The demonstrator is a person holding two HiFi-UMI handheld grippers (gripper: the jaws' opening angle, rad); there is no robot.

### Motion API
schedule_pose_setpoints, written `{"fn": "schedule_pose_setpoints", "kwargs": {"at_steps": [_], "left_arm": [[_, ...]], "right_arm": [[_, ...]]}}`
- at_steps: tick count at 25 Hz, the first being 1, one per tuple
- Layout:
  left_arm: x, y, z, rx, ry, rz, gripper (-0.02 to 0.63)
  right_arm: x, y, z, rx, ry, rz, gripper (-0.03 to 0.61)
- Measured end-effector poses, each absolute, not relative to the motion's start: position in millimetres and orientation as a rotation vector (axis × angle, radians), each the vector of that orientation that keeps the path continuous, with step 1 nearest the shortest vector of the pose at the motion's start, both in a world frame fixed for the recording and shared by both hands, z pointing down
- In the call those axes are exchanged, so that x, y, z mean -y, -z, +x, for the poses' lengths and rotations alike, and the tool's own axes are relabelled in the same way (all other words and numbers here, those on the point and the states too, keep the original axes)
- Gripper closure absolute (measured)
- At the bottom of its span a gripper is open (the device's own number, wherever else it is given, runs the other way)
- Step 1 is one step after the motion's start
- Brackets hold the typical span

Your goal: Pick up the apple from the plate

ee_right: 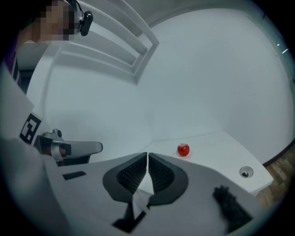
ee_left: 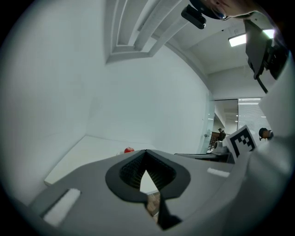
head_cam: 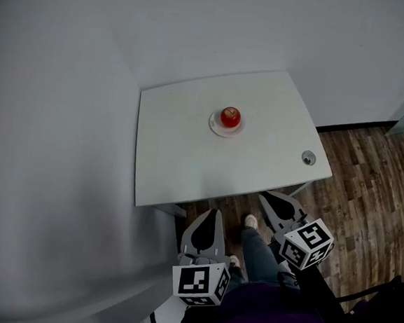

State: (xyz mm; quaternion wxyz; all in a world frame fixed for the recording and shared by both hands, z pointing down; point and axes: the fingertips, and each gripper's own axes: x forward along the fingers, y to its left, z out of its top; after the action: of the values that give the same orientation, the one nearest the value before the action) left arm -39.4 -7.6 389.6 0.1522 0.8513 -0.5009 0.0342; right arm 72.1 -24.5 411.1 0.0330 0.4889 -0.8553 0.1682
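Apple [head_cam: 230, 115] sits on a small white plate [head_cam: 215, 128] near the middle of the worktop [head_cam: 174, 155], well apart from both tools. The left hand-held gripper [head_cam: 213, 212] and right hand-held gripper [head_cam: 263, 196] each have jaws pressed together on nothing. Arriving like that would likely knock the round fruit off the plate, or shove the light plate along. In the left gripper view the fruit barely peeks over the jaws, and the small round thing [head_cam: 308, 157] near the worktop's corner I cannot identify.
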Motion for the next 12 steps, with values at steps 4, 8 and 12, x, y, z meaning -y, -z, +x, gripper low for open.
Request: {"fn": "schedule_pose_setpoints", "kwargs": {"at_steps": [4,8,12], "left_arm": [[48.2,-394.0,-35.3,1.467,-0.102,2.410,0.607],[92.0,-396.4,-26.5,1.502,-0.096,2.385,0.607],[135.4,-401.7,-17.2,1.529,-0.124,2.359,0.607]], "right_arm": [[66.2,-414.8,73.0,2.648,-0.521,1.447,0.566],[115.0,-419.9,81.8,2.647,-0.529,1.405,0.566],[164.6,-424.8,91.3,2.647,-0.530,1.360,0.565]]}}
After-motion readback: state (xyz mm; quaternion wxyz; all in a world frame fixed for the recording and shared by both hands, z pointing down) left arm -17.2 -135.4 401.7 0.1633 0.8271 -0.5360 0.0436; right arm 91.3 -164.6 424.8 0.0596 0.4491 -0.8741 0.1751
